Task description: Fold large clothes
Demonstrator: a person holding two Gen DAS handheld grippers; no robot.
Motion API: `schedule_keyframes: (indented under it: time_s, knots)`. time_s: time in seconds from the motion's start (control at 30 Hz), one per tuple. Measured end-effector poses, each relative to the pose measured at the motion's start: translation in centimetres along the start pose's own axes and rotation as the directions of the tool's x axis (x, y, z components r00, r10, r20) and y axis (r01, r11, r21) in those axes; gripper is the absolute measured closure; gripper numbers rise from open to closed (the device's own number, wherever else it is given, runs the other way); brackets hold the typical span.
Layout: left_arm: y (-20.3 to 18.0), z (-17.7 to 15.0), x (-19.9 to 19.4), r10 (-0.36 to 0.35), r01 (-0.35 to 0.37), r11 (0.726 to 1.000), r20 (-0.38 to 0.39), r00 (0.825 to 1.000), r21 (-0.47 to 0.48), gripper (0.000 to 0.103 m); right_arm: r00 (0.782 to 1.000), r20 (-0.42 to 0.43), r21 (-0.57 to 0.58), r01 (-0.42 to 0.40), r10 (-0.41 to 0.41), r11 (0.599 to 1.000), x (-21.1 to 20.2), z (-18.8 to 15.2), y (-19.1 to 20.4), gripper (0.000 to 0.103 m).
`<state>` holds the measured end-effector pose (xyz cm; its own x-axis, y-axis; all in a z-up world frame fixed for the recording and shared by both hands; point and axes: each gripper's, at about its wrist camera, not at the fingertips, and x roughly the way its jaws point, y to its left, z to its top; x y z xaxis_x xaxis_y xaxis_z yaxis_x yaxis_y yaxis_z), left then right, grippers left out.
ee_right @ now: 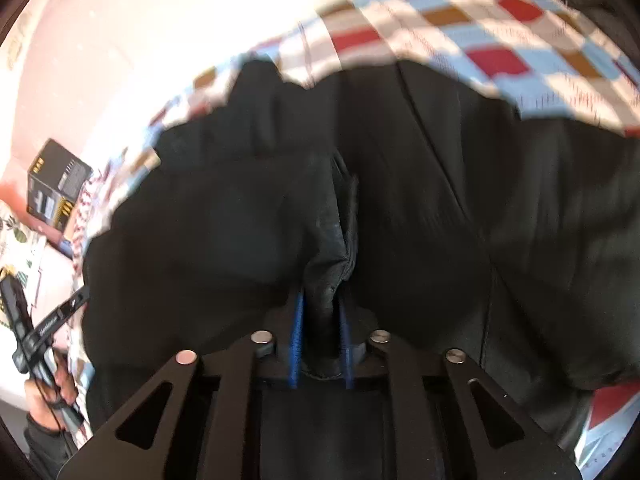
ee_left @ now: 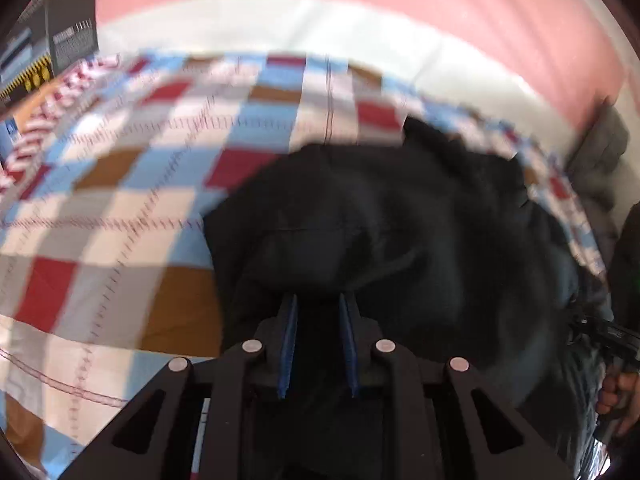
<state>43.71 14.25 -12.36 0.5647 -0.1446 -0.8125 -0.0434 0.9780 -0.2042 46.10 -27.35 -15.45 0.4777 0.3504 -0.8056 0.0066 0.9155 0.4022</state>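
Observation:
A large black garment (ee_left: 400, 220) lies on a checked bedspread (ee_left: 120, 184). My left gripper (ee_left: 318, 300) is shut on a bunched fold of the black garment, which bulges over its blue fingers (ee_left: 289, 336). In the right wrist view the black garment (ee_right: 240, 220) fills the middle. My right gripper (ee_right: 321, 300) is shut on a thick fold of it that stands between the blue fingers (ee_right: 297, 340). The left gripper's handle and the hand on it show at the left edge of the right wrist view (ee_right: 36, 344).
A dark cardboard box (ee_left: 60, 40) stands at the far left of the bed and also shows in the right wrist view (ee_right: 56, 184). A pink wall (ee_left: 440, 0) and white sheet (ee_left: 320, 24) lie beyond. A grey cloth (ee_left: 600, 152) sits at the right.

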Motion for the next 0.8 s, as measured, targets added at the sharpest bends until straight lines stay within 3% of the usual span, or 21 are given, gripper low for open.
schedule_keyframes:
  time_s: [0.13,0.23,0.3,0.43,0.53,0.6,0.67,0.73,0.8]
  knots:
    - [0.1,0.2,-0.3,-0.003,0.003,1.000,0.003,1.000,-0.007,0.082,0.997,0.050,0.003,0.056,-0.056,0.998,-2.2,-0.2,0.2,0.078]
    - [0.0,1.1,-2.5,-0.026,0.025,1.000,0.079,0.997,0.008,0.082,0.979,0.181,-0.055,0.109,-0.097,0.993,-5.4,0.7,1.8,0.078]
    - [0.1,2.1,-2.4,-0.016,0.016,1.000,0.098,0.995,0.003,0.082,0.970,0.231,-0.098,0.103,-0.078,0.990,-6.3,1.4,3.1,0.078]
    - [-0.1,2.6,1.6,0.025,-0.025,1.000,0.018,1.000,-0.008,0.082,0.978,0.190,-0.185,0.124,-0.088,0.975,-3.1,2.9,5.9,0.078]
    - [-1.0,1.9,3.0,0.062,-0.062,0.997,0.008,0.998,0.036,0.082,0.982,0.057,-0.203,0.186,-0.178,0.961,2.1,3.2,4.7,0.078]
    - [-1.2,1.8,1.8,0.041,-0.041,0.999,0.008,0.999,0.029,0.082,0.986,0.061,-0.186,0.166,-0.157,0.968,2.0,2.5,4.3,0.078]
    - [-1.3,0.9,-0.7,-0.049,0.048,0.999,0.035,0.998,0.024,0.082,0.984,0.074,-0.164,0.174,-0.164,0.971,0.3,1.9,4.3,0.078]
    - [-1.6,-0.6,-2.6,-0.058,0.053,0.996,0.069,0.996,0.067,0.082,0.982,0.125,-0.181,0.164,-0.143,0.970,-1.8,0.8,4.7,0.078]
    - [-1.3,-2.3,-2.4,-0.071,0.067,0.995,0.042,0.997,0.074,0.082,0.976,0.132,-0.203,0.195,-0.171,0.960,-2.4,-0.6,4.4,0.078]
